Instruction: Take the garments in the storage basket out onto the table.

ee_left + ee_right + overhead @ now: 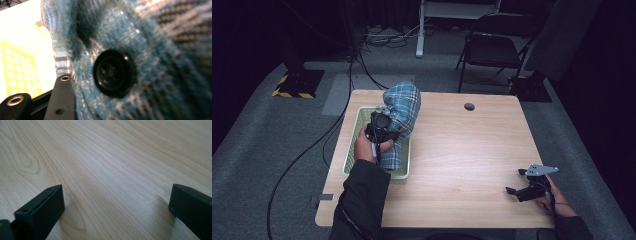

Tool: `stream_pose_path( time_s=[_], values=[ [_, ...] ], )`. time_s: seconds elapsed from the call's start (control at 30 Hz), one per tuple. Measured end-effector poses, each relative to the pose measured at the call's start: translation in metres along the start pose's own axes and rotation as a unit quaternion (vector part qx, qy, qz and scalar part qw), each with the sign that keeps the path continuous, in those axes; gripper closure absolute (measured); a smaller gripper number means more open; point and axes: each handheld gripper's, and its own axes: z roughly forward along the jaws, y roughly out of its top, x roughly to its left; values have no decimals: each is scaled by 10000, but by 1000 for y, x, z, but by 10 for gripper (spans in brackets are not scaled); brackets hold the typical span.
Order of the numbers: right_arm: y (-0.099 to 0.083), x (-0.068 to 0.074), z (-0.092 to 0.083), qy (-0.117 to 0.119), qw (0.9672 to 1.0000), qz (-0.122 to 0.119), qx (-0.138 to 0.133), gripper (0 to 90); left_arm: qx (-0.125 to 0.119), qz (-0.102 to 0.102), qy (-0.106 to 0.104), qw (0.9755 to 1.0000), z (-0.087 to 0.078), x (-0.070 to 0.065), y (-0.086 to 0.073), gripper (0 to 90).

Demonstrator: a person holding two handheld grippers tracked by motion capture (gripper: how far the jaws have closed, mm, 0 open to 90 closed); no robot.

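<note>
Left gripper (384,126) has its jaws clamped tight on the blue plaid shirt (402,112), a dark button (114,73) right at them, the cloth bunched over the green basket (354,131). Right gripper (532,186) rests, jaws wide apart over the bare table (462,150).

Grey carpet (257,140) covers the floor around a pale wooden table (462,155). Behind it stand 1 black folding chair (492,47), a white frame (422,30) and dark curtains (252,30).
</note>
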Motion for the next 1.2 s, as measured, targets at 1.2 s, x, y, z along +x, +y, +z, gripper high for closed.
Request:
stream_pose_path(
  time_s=[1.2],
  values=[
    [0,0,0,5,10000,7,0,1,-158,397,-360,9984,-2,-44,20,492]
  ],
)
